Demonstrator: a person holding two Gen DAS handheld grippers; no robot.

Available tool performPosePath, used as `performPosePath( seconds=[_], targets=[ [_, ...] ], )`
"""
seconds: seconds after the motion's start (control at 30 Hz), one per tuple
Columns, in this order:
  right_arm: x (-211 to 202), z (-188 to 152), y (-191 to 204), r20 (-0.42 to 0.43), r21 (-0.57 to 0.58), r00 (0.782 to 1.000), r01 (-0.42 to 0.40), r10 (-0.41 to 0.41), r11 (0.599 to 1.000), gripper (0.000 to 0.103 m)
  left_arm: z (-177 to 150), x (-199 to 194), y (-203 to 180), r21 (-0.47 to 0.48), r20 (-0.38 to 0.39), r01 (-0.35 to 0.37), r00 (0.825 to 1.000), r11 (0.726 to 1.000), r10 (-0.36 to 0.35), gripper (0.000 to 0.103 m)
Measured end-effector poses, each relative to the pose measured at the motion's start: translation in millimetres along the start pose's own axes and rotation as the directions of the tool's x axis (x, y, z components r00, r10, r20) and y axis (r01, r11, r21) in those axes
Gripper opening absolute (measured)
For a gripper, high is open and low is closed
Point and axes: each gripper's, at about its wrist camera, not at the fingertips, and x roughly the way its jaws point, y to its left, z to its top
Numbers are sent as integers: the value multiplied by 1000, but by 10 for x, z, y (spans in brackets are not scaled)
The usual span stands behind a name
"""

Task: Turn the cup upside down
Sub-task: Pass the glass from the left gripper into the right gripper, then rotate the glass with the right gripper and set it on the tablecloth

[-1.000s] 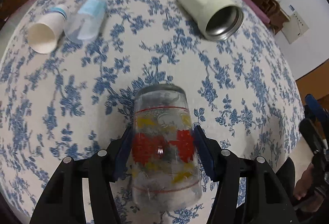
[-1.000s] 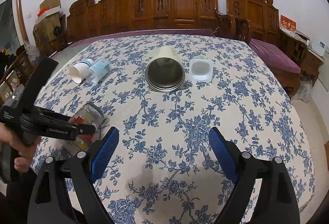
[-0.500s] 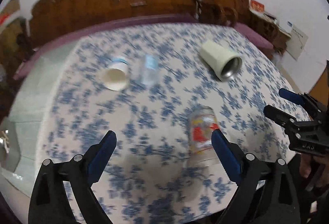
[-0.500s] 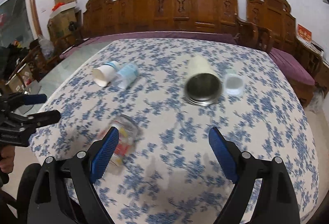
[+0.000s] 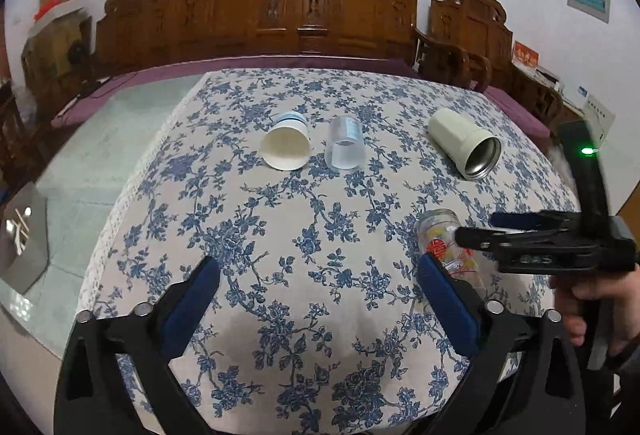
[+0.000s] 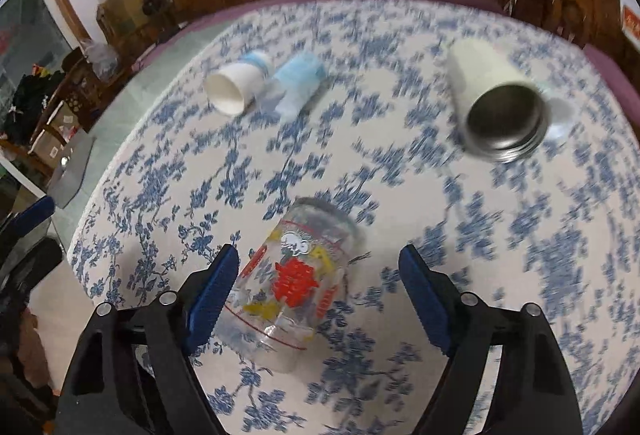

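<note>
A clear glass cup (image 6: 294, 281) with red and yellow print lies on its side on the blue floral tablecloth (image 6: 400, 171), mouth facing away. My right gripper (image 6: 318, 287) is open, its jaws either side of the cup and not touching it; the cup sits nearer the left finger (image 6: 212, 293). In the left wrist view the same cup (image 5: 444, 243) lies at the right, partly hidden by the right gripper's body (image 5: 552, 243). My left gripper (image 5: 320, 299) is open and empty, pulled back over the table's near edge.
A white paper cup (image 5: 286, 147), a clear plastic cup (image 5: 346, 149) and a cream steel-lined tumbler (image 5: 466, 147) lie on their sides farther back. A small white lid (image 6: 560, 115) sits behind the tumbler. Wooden chairs (image 5: 304, 11) stand beyond the table.
My left gripper let go of the glass cup and drew back to the left. My right gripper moved in over the cup, which now lies between its open jaws.
</note>
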Motion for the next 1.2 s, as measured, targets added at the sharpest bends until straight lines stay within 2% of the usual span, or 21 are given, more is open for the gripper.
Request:
performPosePath(
  seconds=[0.23,0.57,0.73,0.9,1.07,1.2],
  targets=[
    [315,70,0,-113,75,993,-19,27,997,81,-85,90,34,8,0,-26,1000,1000,26,95],
    [575,166,-74,-199,145,979,-10,39,989,73,-126,183,85,14,-25,-48,998,999,49,95],
    [599,190,-60,-203,148,979,6,25,989,69,-128,189,74,20,-27,-50,998,999,50,95],
    [543,201,-120,-191,182,981,-8,43,983,60,-131,176,42,32,-27,-48,998,998,48,95],
    [298,165,-171,-127,158,991,-29,50,987,58,-128,153,-4,41,-26,-40,999,998,41,95],
    [-13,136,-156,-45,77,998,-29,32,997,58,-133,131,-47,48,-27,-28,999,998,29,95]
  ],
)
